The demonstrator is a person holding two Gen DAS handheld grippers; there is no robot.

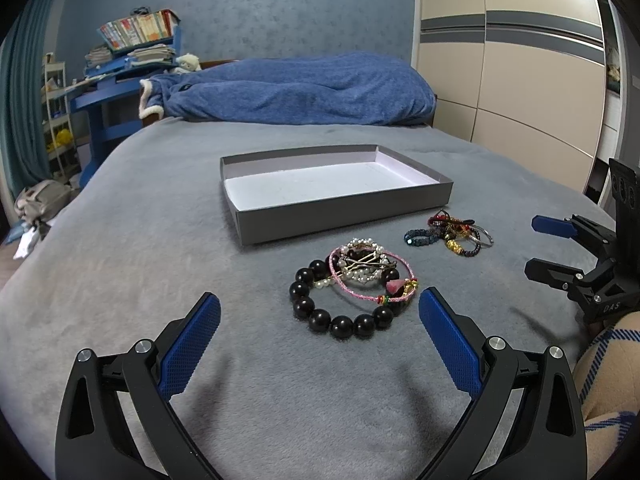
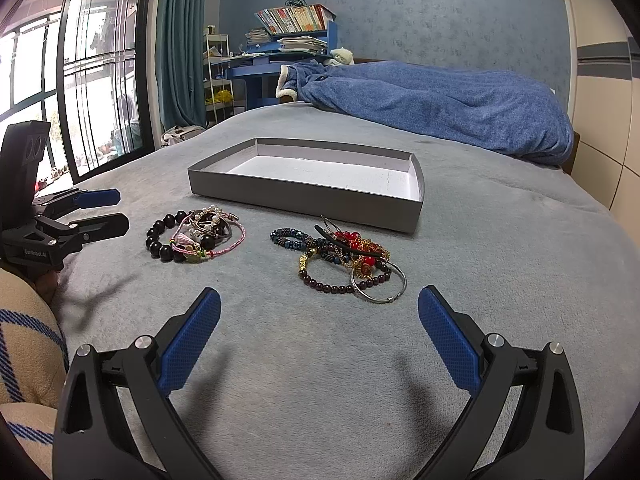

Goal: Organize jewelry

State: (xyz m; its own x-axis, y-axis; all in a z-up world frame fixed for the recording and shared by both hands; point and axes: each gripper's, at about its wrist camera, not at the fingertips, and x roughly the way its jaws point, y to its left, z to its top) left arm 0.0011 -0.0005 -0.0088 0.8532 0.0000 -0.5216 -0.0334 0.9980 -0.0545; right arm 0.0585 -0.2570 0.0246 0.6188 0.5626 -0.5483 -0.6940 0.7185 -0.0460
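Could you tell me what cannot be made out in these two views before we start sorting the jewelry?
- Tangled pile: how many separate pieces; strands overlap in both views.
- Pearl pieces inside the black bead bracelet: count unclear; they are stacked.
- Gray box: near inner floor, hidden by its front wall.
- Book titles on the shelf: too small.

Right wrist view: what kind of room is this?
Most likely a bedroom. The work surface is a bed with a grey cover, a rumpled blue blanket lies at its far end, and a blue desk piled with books stands by the curtained window.
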